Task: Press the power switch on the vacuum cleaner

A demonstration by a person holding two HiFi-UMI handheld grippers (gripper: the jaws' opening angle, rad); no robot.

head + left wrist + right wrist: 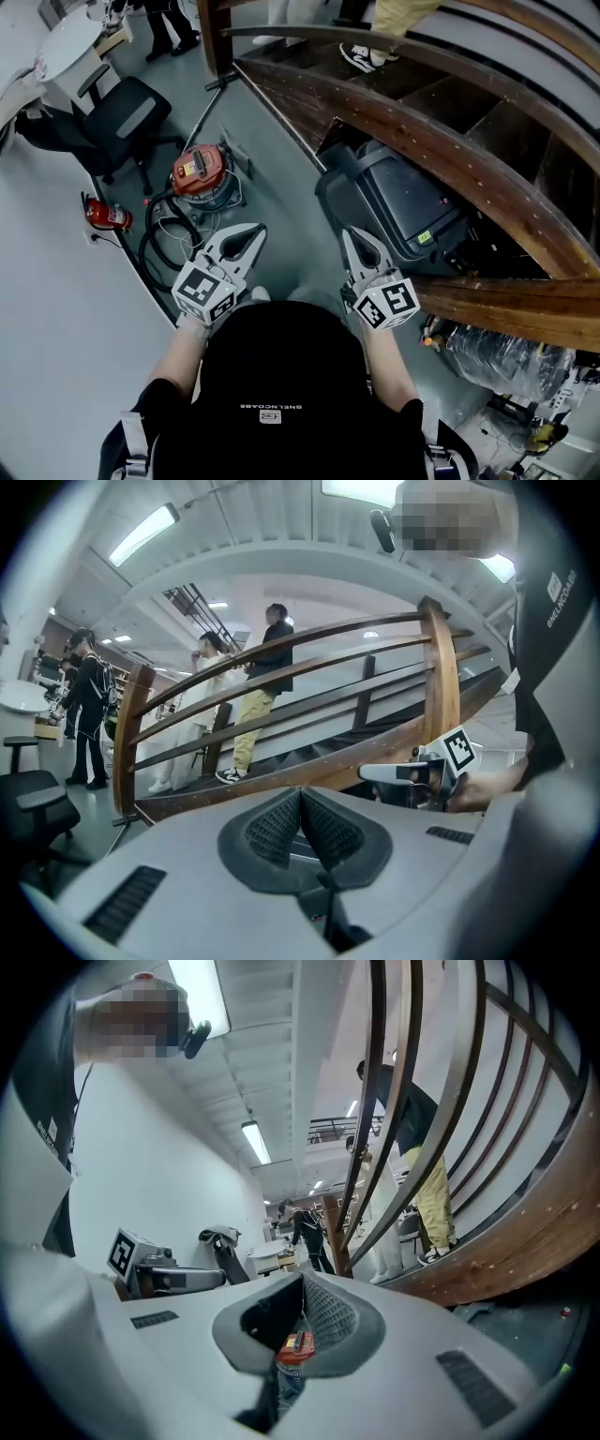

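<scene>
1. The person's black top [272,394] lies closest, filling the bottom of the head view. Both forearms reach forward from it.
2. The vacuum cleaner [199,171] stands on the grey floor [56,309], ahead and to the person's left, well apart from both grippers. Its red lid faces up, so the switch is probably reached from above. I cannot pick out the switch itself.
3. The left gripper [259,230] has its jaws closed on each other with nothing between them. It is the nearer one and points roughly at the vacuum. A closed tip would suit a poke at a button.
4. The right gripper [349,232] is also closed and empty, held level beside the left. It seems to have no part in this step.
5. A black hose [155,246] lies coiled between the vacuum and the left gripper, and would be easy to snag on the way in. A red fire extinguisher [106,216] lies just left of it.
6. Farther out are a black office chair [127,117], a curved wooden staircase [450,141] with a dark case [403,202] tucked beneath, and people standing on the steps.
</scene>
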